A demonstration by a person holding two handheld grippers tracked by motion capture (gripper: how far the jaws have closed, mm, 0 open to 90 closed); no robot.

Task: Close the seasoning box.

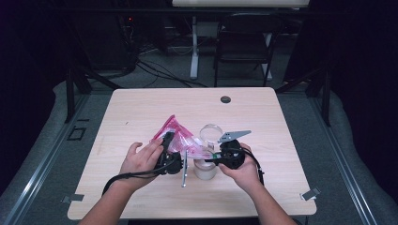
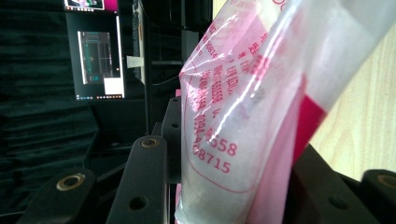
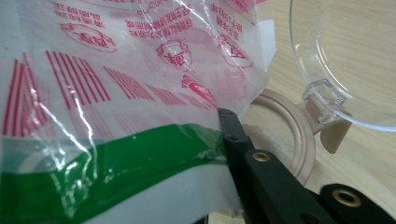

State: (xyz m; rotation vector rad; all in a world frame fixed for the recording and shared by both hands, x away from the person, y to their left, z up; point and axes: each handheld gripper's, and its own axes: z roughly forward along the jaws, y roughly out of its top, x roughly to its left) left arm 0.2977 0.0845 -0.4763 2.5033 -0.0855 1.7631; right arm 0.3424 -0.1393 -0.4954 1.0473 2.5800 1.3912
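A pink and clear plastic bag (image 1: 178,135) of white grains hangs between both grippers above the table (image 1: 136,108). My left gripper (image 1: 169,140) is shut on the bag's pink side; in the left gripper view the bag (image 2: 243,93) fills the gap between the black jaws of that gripper (image 2: 233,144). My right gripper (image 1: 210,158) is shut on the bag's other edge, pinching a corner by the green stripe (image 3: 121,149); one fingertip (image 3: 229,130) shows there, while the bag hides the other. Under the bag stands a small jar (image 1: 205,170) with a beige rim (image 3: 299,140) and a clear lid (image 3: 345,56) flipped open.
A round dark grommet (image 1: 225,99) sits in the tabletop near its far edge. Beyond the table stand a black chair (image 1: 244,44) and a white desk leg (image 1: 194,47), with cables on the floor. The tabletop around the jar is bare wood.
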